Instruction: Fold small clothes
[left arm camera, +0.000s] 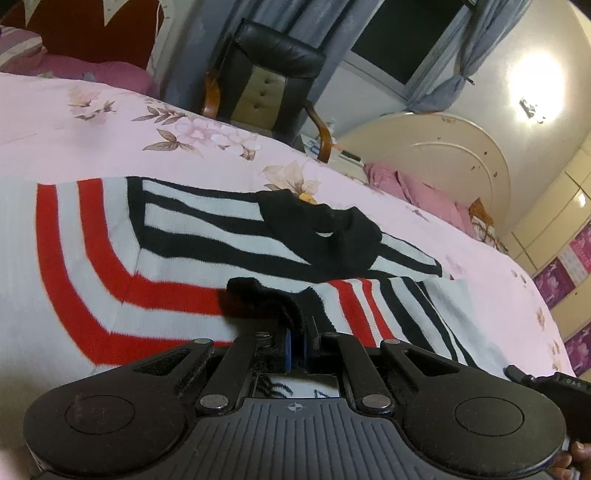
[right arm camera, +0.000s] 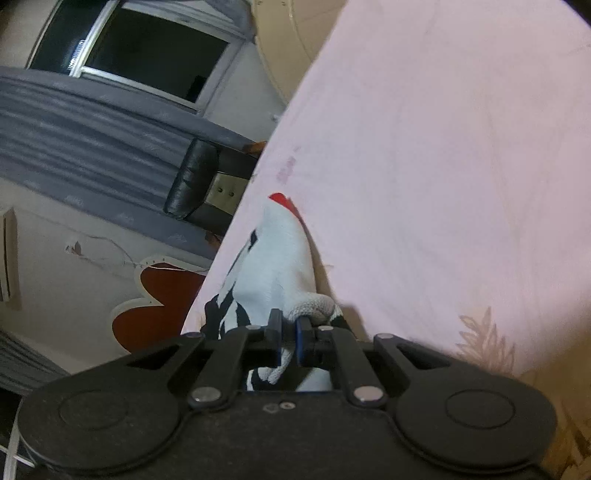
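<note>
**Both grips set on striped knit, fold abt to start**

Bedroom w/ a big bed under a pink floral sheet (left arm camera: 110, 122); black leather chair (left arm camera: 266, 77) at the far side by grey curtains (left arm camera: 236, 22), cream rounded headboard-type panel (left arm camera: 443, 155) far right.

Task item: small knit sweater (left arm camera: 110, 240), white w/ red + black stripes, lies mostly flat across the bed, filling the near-left of the left wrist view. Black collar/hood part (left arm camera: 325, 232) sits bunched near the middle, a striped sleeve runs off to the right.

Left gripper (left arm camera: 297, 343): fingers pinched narrow on a dark ribbed edge (left arm camera: 258, 299) of the sweater, looks like a cuff or hem, at the near side. Right gripper (right arm camera: 290, 334): fingers also narrow, clamped on a white ribbed edge (right arm camera: 314, 308); fabric tents up from the sheet away from the fingers, red stripe showing at the far tip. Which corner exactly the right holds, can't tell.

Step, as I read it: both grasps made, fold itself not yet done. Next move prob calls for lifting both edges together, keeping the cloth taut btwn hands, carrying them over the body toward the far side, laying edge on edge. Risk: the thin pinch slips, or the bunched collar drags and wrinkles.
</note>
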